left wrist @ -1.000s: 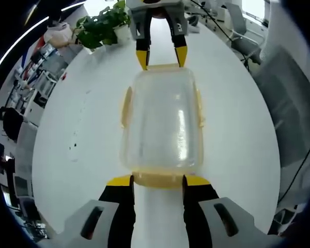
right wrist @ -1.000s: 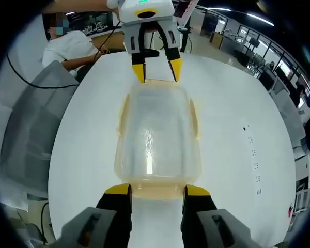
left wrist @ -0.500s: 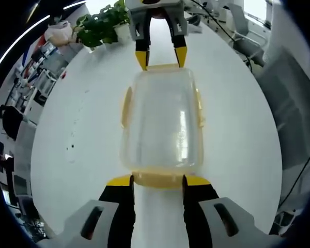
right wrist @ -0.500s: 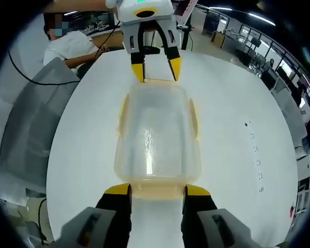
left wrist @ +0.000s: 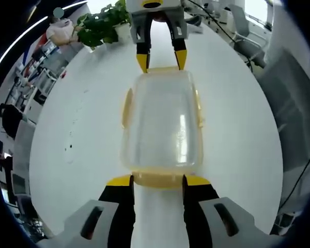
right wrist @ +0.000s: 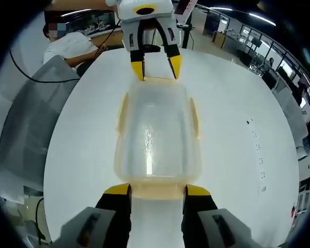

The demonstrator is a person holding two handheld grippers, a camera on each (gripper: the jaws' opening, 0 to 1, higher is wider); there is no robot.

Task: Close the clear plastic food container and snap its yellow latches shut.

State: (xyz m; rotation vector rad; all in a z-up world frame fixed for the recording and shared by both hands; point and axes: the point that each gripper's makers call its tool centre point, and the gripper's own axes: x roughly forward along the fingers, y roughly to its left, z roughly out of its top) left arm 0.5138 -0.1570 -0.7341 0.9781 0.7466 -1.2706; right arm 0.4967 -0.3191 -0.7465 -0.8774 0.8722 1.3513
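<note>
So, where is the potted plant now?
In the left gripper view, the potted plant stands at the table's far edge, upper left, beside the right tongs.

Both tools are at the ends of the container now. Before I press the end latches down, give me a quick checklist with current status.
1. Lid seated on container: ok, looks flush.
2. Left tool straddling near end latch: ok.
3. Right tool straddling opposite end latch: ok.
4. Both tools open: ok.
5. Side latches snapped: cannot tell.
6. Container flat on white table: ok.
</note>
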